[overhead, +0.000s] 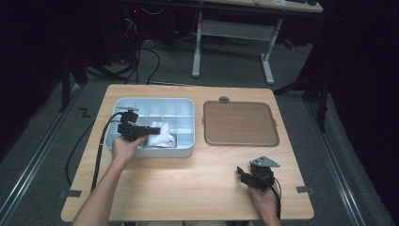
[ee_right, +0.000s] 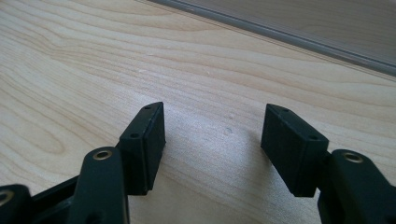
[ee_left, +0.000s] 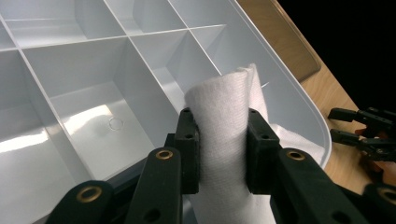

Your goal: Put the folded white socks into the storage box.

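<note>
My left gripper [ee_left: 223,154] is clamped on a rolled white cloth [ee_left: 224,116], its two pads pressing the roll from either side in the lower middle of the left gripper view. From above, that gripper [overhead: 141,131] sits left of centre, over the near edge of the pale divided tray [overhead: 186,101], and the cloth [overhead: 160,134] lies in the tray's lower row of compartments. In the left gripper view the other tray compartments fill the upper left of the frame, bare. My right gripper [ee_right: 212,140] rests low over the wooden counter [ee_right: 93,60] with its jaws apart and nothing between them; from above it [overhead: 245,175] is at lower right, below the brown lid [overhead: 240,123] that lies flat just right of the tray.
</note>
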`<action>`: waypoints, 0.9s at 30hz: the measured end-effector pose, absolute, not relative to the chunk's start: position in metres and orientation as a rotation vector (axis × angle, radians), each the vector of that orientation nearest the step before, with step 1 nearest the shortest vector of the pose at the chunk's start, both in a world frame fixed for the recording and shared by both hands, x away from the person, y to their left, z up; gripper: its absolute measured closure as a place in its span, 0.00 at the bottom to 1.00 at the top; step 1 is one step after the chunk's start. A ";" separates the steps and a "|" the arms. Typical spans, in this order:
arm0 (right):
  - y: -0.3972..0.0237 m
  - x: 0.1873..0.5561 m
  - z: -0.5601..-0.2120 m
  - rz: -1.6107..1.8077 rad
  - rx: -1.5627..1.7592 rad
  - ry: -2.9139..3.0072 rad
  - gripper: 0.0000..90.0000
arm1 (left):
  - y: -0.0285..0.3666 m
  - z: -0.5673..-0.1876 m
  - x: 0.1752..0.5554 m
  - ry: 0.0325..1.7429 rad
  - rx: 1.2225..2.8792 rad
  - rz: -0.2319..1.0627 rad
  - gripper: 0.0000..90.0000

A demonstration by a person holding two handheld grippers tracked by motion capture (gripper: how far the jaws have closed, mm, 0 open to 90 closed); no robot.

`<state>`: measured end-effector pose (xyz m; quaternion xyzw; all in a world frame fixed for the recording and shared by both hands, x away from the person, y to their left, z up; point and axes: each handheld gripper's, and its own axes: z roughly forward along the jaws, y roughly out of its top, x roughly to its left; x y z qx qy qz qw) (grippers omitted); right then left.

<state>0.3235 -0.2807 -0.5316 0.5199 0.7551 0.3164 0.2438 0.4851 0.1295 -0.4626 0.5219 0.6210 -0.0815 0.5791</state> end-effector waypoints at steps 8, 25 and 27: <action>-0.282 0.324 -0.532 0.871 1.435 2.063 0.44 | 0.140 -0.463 0.485 1.461 1.210 -0.210 0.79; -0.282 0.324 -0.532 0.874 1.437 2.063 0.44 | 0.133 -0.471 0.476 1.435 1.364 -0.031 0.80; -0.282 0.324 -0.532 0.873 1.437 2.063 0.44 | 0.133 -0.472 0.475 1.429 1.386 -0.020 0.80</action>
